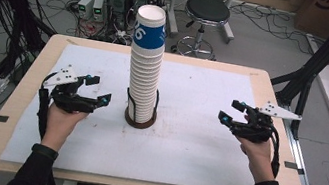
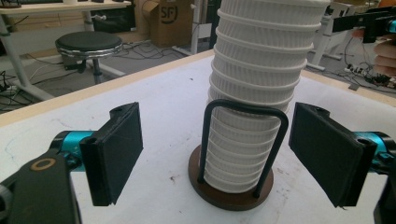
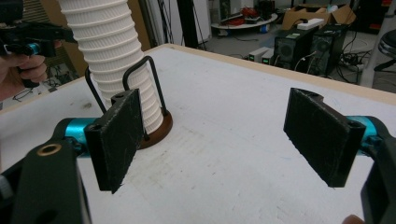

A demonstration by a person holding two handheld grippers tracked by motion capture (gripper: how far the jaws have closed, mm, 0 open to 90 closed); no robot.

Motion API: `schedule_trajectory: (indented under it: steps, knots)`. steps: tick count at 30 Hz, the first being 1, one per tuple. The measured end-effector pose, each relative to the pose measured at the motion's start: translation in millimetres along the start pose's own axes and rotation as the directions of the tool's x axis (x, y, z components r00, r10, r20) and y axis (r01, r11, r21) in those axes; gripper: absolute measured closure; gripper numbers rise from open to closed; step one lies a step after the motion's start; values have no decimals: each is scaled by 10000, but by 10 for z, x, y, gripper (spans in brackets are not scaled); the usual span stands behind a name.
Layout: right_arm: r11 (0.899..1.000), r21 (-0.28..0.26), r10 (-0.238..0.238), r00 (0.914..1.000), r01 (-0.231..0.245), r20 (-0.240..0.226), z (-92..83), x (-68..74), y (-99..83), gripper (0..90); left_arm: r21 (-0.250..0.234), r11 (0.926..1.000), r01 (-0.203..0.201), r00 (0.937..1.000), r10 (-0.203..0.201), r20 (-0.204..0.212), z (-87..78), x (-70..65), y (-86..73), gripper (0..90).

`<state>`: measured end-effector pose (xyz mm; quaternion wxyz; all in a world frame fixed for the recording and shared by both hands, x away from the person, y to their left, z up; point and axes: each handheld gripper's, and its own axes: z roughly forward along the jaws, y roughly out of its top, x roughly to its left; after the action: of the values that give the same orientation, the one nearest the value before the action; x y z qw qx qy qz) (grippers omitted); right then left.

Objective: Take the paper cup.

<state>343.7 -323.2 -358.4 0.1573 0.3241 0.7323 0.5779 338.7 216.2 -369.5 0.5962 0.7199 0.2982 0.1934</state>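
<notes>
While each gripper gapes wide, empty, cup stack (image 1: 144, 69) stands between.

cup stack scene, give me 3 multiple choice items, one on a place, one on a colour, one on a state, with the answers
1. Where does the cup stack stand?
A. in a wire holder on a round brown base, mid-table between the grippers
B. on the stool
C. at the table's near edge beside the right hand

2. What colour is the band on the top cup?
A. red
B. blue
C. green

3. How do the left gripper and right gripper stand?
A. both shut on cups
B. left shut, right open
C. both open, holding nothing

Answers:
1 A: the high view shows the stack on its base at the centre of the white mat.
2 B: a blue band with white print wraps that cup.
3 C: each gripper view shows wide-apart jaws with bare mat between.
</notes>
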Motion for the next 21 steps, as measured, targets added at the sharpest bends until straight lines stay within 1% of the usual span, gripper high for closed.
schedule_trajectory:
  steps: [5, 11, 14, 15, 17, 19, 20, 21]
  knots:
    - [10000, 2, 1, 10000, -1, -55, -4, -8, -2, 202, -98, 9999, 31, 10000, -30, 20, 3, 0, 10, 175]
    - [9996, 250, 119, 9998, -115, -167, 20, -14, -13, 202, -133, 9999, -53, 9995, 57, 320, 35, -35, 103, 173]
    - [9998, 222, 32, 9999, -29, -158, 18, -6, -10, 202, -81, 10000, -20, 9987, 25, 510, 52, -51, 139, 167]
    - [9999, 156, -32, 9999, 34, -128, 11, 0, -7, 202, -31, 9999, -102, 9976, 104, 684, 70, -76, 183, 167]
    - [9999, 141, -55, 9999, 56, -117, 8, 1, -5, 202, 11, 9999, -149, 9971, 148, 744, 78, -89, 201, 164]
    - [9999, 141, -33, 9999, 35, -118, 7, 0, -4, 202, 131, 9989, -447, 9958, 435, 807, 101, -133, 282, 161]
    - [9999, 141, -33, 9999, 35, -118, 7, 0, -4, 202, 131, 9989, -447, 9958, 435, 807, 101, -133, 282, 161]
    - [9999, 120, -42, 9999, 44, -140, 6, 2, -2, 202, 117, 9985, -537, 9949, 525, 863, 109, -150, 323, 161]
